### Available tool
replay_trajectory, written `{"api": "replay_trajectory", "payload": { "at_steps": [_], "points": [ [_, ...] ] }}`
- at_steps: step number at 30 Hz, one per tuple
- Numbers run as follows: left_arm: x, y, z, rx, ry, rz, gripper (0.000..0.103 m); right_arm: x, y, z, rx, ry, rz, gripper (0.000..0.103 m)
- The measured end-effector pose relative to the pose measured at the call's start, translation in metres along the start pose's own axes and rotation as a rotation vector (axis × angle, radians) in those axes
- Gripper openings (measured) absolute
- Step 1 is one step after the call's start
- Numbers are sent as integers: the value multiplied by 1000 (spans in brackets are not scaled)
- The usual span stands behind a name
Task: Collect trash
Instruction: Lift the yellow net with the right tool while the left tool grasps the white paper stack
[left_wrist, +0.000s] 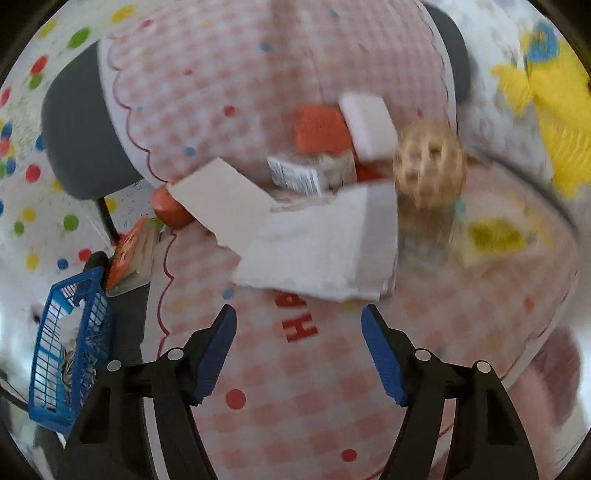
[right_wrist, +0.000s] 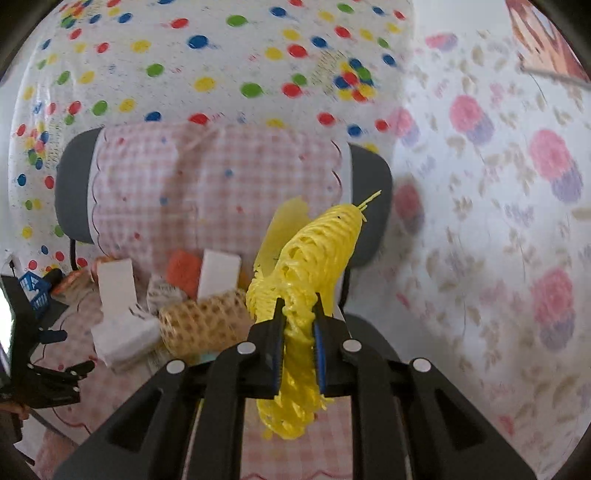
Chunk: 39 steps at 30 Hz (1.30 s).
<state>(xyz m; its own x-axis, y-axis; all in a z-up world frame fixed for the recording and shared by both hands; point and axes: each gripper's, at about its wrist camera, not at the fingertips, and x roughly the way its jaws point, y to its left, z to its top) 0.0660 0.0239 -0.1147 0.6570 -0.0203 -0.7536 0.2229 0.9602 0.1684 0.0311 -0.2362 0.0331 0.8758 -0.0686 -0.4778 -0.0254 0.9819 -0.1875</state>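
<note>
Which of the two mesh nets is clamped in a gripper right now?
The yellow net, pinched in the shut right gripper and lifted off the chair. The tan net lies free on the checked cloth among the white pieces.

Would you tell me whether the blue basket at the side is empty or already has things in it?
Not empty: through the blue basket's mesh wall, pale crumpled scraps show inside. How full it is, I cannot tell.

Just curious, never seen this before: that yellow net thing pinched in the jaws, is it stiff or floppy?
Probably floppy and light. The yellow mesh netting bunches thin where the right gripper pinches it, and its lower end droops below. Its open weave likely snags easily, so it seems unlikely to slip.
</note>
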Motion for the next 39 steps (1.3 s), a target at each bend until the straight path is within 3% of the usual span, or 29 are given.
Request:
{"api": "replay_trajectory", "payload": {
  "at_steps": [5,15,18,19,21,22,24,30,36,39],
  "points": [
    [16,1,-12,51,23,46,72,-4,-7,-20,22,26,1,14],
    [41,-10,23,164,-73,91,72,5,-1,-19,54,38,48,14],
    [34,-4,32,161,-95,84,41,4,-1,-17,50,33,44,14],
    [27,1,36,146,-109,81,35,3,-2,-16,50,31,42,14],
    [9,19,46,90,-151,67,14,2,-4,-15,52,26,35,14],
    [0,29,51,58,-166,50,5,3,-6,-15,56,30,35,14],
    [-20,58,63,-52,-184,-20,2,8,-12,-16,81,42,55,14],
    [-82,98,76,-269,-245,-215,1,12,-35,-26,200,98,134,14],
    [-122,54,60,-262,-293,-354,1,-18,-50,-48,221,99,118,14],
    [-132,14,51,-221,-301,-417,1,-38,-64,-67,241,116,85,14]
  ]
}}
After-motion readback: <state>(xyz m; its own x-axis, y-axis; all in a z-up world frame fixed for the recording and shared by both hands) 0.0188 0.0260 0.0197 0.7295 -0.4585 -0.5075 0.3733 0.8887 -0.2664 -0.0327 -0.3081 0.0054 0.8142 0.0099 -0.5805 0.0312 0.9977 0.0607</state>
